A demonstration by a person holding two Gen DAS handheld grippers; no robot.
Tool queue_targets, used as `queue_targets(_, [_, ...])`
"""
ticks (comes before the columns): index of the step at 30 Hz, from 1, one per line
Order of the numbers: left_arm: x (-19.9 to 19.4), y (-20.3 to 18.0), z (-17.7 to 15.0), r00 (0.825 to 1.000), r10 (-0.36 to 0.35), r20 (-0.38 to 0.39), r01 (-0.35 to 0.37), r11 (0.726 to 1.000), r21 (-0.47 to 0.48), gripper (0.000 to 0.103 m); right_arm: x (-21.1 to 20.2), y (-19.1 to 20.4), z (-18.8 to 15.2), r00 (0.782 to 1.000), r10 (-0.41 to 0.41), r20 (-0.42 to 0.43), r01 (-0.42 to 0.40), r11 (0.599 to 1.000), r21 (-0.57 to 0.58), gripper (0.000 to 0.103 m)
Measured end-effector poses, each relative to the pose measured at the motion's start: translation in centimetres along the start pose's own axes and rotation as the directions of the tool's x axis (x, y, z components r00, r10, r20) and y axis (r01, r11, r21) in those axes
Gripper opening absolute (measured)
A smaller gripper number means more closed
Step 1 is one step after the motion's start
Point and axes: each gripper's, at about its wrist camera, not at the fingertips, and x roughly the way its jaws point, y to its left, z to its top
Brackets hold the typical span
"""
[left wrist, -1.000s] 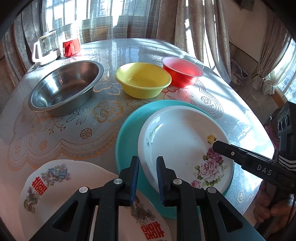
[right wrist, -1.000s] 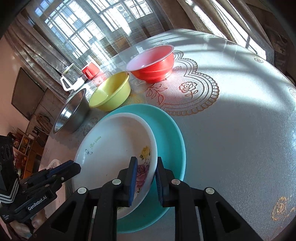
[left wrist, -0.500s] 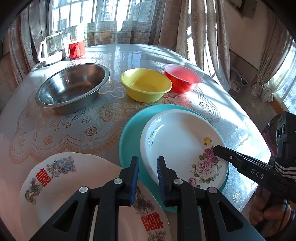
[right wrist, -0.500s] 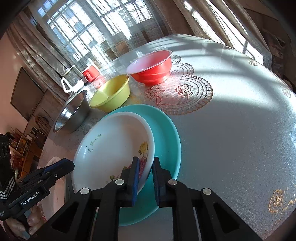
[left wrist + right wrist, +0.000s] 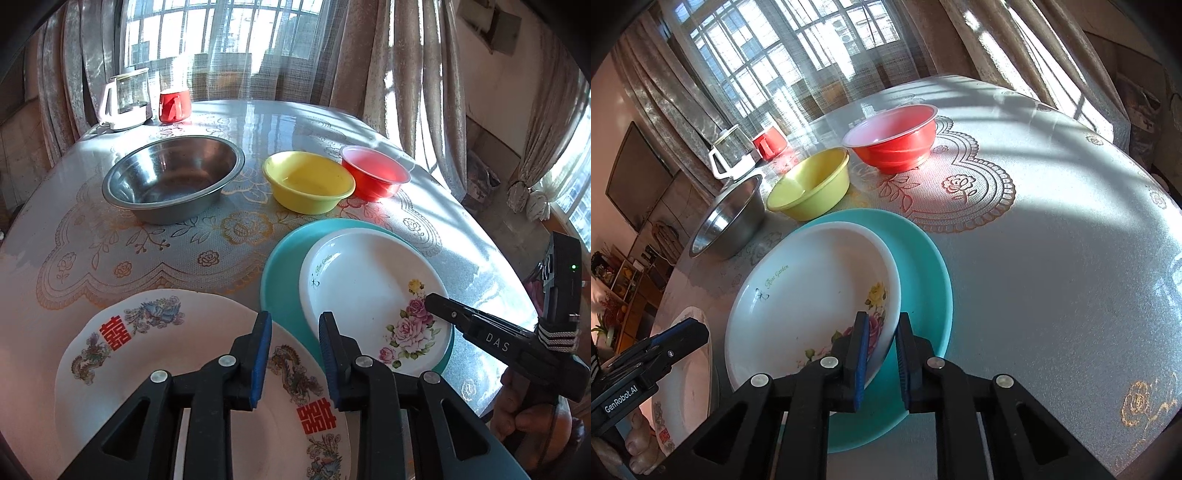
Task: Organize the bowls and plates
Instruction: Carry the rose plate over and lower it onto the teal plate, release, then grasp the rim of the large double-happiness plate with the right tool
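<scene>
I had the right gripper (image 5: 879, 354) jaws clamped on the rose plate (image 5: 809, 306) rim, plate atop the teal plate (image 5: 923, 266). Left gripper (image 5: 293, 347) jaws were opening, empty, over the dragon plate (image 5: 147, 369) beside it.

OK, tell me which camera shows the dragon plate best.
The left wrist view. The dragon plate fills its lower left, both red characters and the dragons readable, though the left gripper, fingers opening with nothing between them, covers part. The right wrist view shows only a sliver at its left edge.

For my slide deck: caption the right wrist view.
Right gripper clamps the floral plate rim atop the teal plate.
</scene>
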Motion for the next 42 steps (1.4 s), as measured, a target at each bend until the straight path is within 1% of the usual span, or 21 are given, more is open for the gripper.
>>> queue_targets(3, [-1.0, 0.2, -0.3, 0.999, 0.038, 0.036, -0.039, 0.999, 0.005, 0.027, 0.0, 0.1, 0.0, 1.000, -0.004, 0.001, 0.004, 1.000, -0.007, 0.014])
queue_targets(7, [-1.9, 0.8, -0.7, 0.998, 0.046, 0.050, -0.046, 0.999, -0.008, 0.031, 0.2, 0.3, -0.1, 1.000, -0.006, -0.006, 0.006, 1.000, -0.010, 0.017])
queue_targets(9, [-2.3, 1.1, -0.9, 0.997, 0.055, 0.056, -0.054, 0.998, -0.010, 0.031, 0.3, 0.3, -0.3, 1.000, -0.008, -0.009, 0.008, 1.000, -0.007, 0.022])
queue_targets(10, [-2.3, 1.2, -1.1, 0.997, 0.058, 0.057, -0.057, 0.998, -0.011, 0.032, 0.2, 0.4, -0.4, 1.000, -0.010, -0.006, 0.010, 1.000, -0.004, 0.027])
queue_targets(11, [-2.4, 1.3, -1.2, 0.997, 0.060, 0.056, -0.059, 0.998, -0.014, 0.033, 0.1, 0.4, -0.4, 1.000, -0.010, -0.003, 0.010, 1.000, -0.001, 0.029])
queue_targets(14, [-2.4, 1.8, -1.7, 0.997, 0.065, 0.046, -0.063, 0.998, -0.025, 0.034, -0.3, 0.3, -0.4, 1.000, -0.023, 0.016, 0.023, 1.000, 0.000, 0.033])
queue_targets(19, [-2.5, 2.6, -2.5, 0.997, 0.074, 0.038, -0.072, 0.996, -0.042, 0.034, -1.3, -0.1, -0.3, 0.998, -0.034, 0.045, 0.033, 0.999, 0.017, 0.035])
queue_targets(23, [-2.5, 3.1, -2.9, 0.996, 0.079, 0.034, -0.077, 0.996, -0.054, 0.034, -2.4, -0.1, -0.3, 0.997, -0.019, 0.071, 0.017, 0.999, 0.027, 0.037])
queue_targets(25, [-2.6, 3.3, -3.1, 0.996, 0.081, 0.031, -0.079, 0.995, -0.059, 0.034, -2.9, 0.0, -0.3, 0.997, 0.006, 0.079, -0.008, 0.999, 0.031, 0.039])
queue_targets(28, [-2.5, 3.6, -3.3, 0.996, 0.083, 0.028, -0.081, 0.994, -0.067, 0.034, -3.5, 0.4, -0.4, 0.994, 0.059, 0.089, -0.061, 0.998, 0.029, 0.040])
queue_targets(31, [-2.6, 3.9, -3.5, 0.996, 0.085, 0.027, -0.083, 0.994, -0.074, 0.034, -4.0, 1.1, -0.6, 0.987, 0.137, 0.087, -0.139, 0.990, 0.015, 0.040])
queue_targets(35, [-2.8, 4.4, -3.8, 0.996, 0.087, 0.028, -0.085, 0.993, -0.088, 0.034, -4.3, 2.5, -1.0, 0.967, 0.246, 0.065, -0.246, 0.969, -0.017, 0.042])
queue_targets(38, [-2.8, 4.9, -3.9, 0.995, 0.092, 0.027, -0.089, 0.991, -0.099, 0.035, -4.4, 3.7, -1.4, 0.950, 0.309, 0.040, -0.307, 0.950, -0.052, 0.043])
queue_targets(42, [-3.0, 5.5, -4.1, 0.995, 0.097, 0.028, -0.093, 0.989, -0.110, 0.037, -4.1, 5.7, -2.3, 0.925, 0.380, -0.017, -0.380, 0.919, -0.103, 0.043])
